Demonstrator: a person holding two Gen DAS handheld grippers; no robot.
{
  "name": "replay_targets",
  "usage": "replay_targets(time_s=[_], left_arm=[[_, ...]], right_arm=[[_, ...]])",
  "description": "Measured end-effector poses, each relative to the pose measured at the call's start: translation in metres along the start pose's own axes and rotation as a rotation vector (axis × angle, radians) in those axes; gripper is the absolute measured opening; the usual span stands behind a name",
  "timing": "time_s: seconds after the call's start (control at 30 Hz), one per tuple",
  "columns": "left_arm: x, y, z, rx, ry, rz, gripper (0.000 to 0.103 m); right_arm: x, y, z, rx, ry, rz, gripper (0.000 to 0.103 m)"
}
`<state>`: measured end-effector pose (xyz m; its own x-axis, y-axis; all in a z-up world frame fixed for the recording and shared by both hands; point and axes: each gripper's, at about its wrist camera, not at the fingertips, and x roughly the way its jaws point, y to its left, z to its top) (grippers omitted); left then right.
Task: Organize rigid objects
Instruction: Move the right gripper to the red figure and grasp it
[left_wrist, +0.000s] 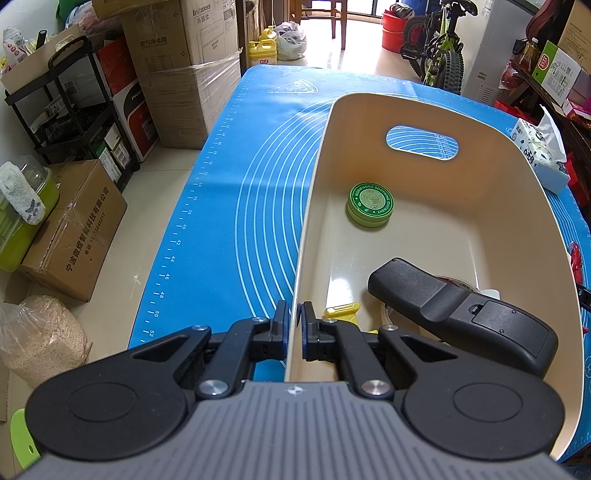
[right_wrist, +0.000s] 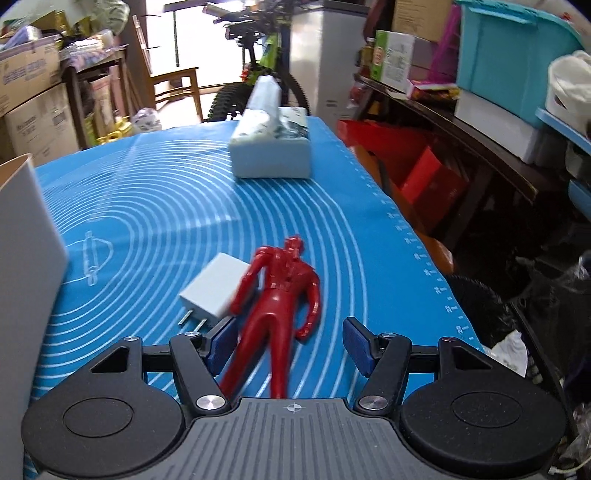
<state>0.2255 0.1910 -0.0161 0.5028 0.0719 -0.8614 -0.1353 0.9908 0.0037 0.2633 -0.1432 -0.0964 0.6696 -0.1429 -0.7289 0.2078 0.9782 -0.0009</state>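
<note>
Firstly, left wrist view: the left gripper is pinched nearly closed on the near left wall of a cream plastic bin, one finger outside the wall and one inside. The bin stands on a blue baking mat printed with white concentric arcs and a ruler scale along its edge. Its far wall has an oval handle slot through which the mat shows. Inside, a round green ointment tin with a dark green ring of white lettering lies flat near the middle of the bin floor. Nearer the camera, a black handheld device with a battery cover lies slanted over a roll of tape, of which only a rim shows. A small yellow item lies just beyond the inner finger; what it is cannot be told. A tissue pack sits on the mat beyond the bin's right side.

Right wrist view: the right gripper is spread wide and holds nothing, its blue pads to either side of the legs of a glossy red figurine. The figurine lies flat on the mat, head pointing away from the camera, arms slightly out. A white plug adapter lies touching its left arm, prongs toward the camera. The bin's wall rises at the left edge, and the tissue pack lies farther back on the mat.
</note>
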Motion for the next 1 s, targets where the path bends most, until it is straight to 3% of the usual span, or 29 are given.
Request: replay_targets(time_s=[0.37,0.4,0.5,0.63,1.0], left_arm=[[-0.001,-0.003,0.000,0.006,0.001,0.006,0.009],[-0.001,-0.003,0.000,0.006,0.001,0.006,0.009],[-0.001,-0.003,-0.001,0.007,0.001,0.007,0.009],[-0.001,-0.003,-0.001,0.008,0.001,0.007,0.009],[-0.001,-0.003,-0.001,0.008,0.000,0.007,0.009]], right_arm=[[0.017,0.001,0.003,0.003,-0.013,-0.009,0.067],[0.017,0.001,0.003,0.001,-0.018,-0.002,0.058],[0.016,0.003,0.004,-0.007,-0.023,0.010,0.053],[0.008,0.003,0.003,-0.009,-0.049,0.004,0.039],[-0.001,-0.007,0.005,0.019,-0.066,0.004,0.038]])
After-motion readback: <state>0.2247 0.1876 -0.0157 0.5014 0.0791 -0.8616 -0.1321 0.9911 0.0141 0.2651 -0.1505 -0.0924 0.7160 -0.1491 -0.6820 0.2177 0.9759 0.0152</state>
